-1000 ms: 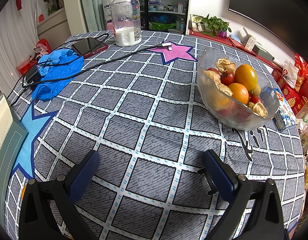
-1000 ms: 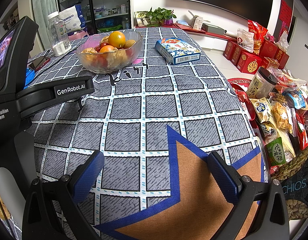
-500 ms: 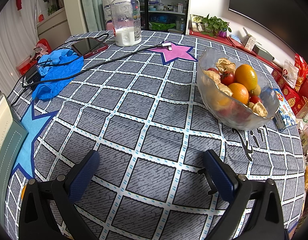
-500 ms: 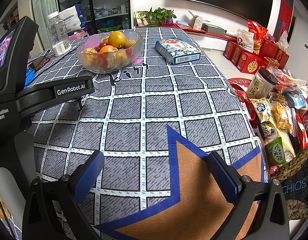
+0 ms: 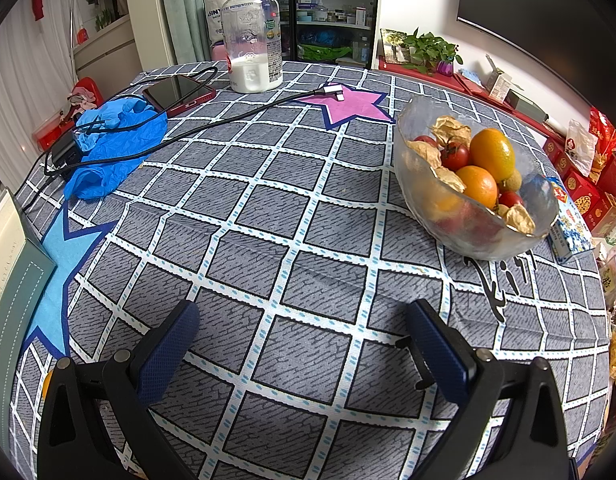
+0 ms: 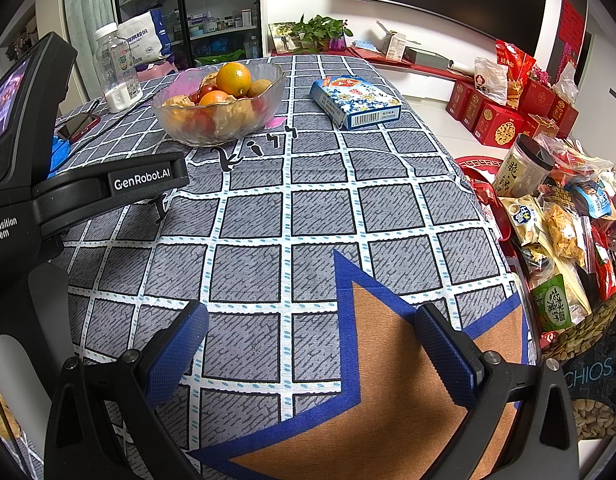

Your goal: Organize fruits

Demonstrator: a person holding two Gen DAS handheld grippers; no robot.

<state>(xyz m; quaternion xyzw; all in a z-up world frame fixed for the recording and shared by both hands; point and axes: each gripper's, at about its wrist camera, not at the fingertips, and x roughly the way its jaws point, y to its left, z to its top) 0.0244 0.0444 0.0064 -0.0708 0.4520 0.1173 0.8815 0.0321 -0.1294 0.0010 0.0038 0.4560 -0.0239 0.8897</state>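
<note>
A clear glass bowl (image 5: 420,196) stands on the grey checked tablecloth at the right of the left wrist view. It holds oranges (image 5: 491,153), small red tomatoes (image 5: 455,156) and papery husked fruits (image 5: 451,130). The bowl also shows far left in the right wrist view (image 6: 264,110). My left gripper (image 5: 302,322) is open and empty, low over the cloth, well short of the bowl. My right gripper (image 6: 311,326) is open and empty near the table's front edge, over an orange-brown star patch. The left gripper's body (image 6: 108,184) fills the left of the right wrist view.
A milk bottle (image 5: 252,32), a phone (image 5: 178,94), a black cable (image 5: 228,118) and blue gloves (image 5: 112,148) lie at the far left. A blue card box (image 6: 354,100) lies right of the bowl. Snack bags and red boxes (image 6: 556,216) crowd the floor beyond the right edge.
</note>
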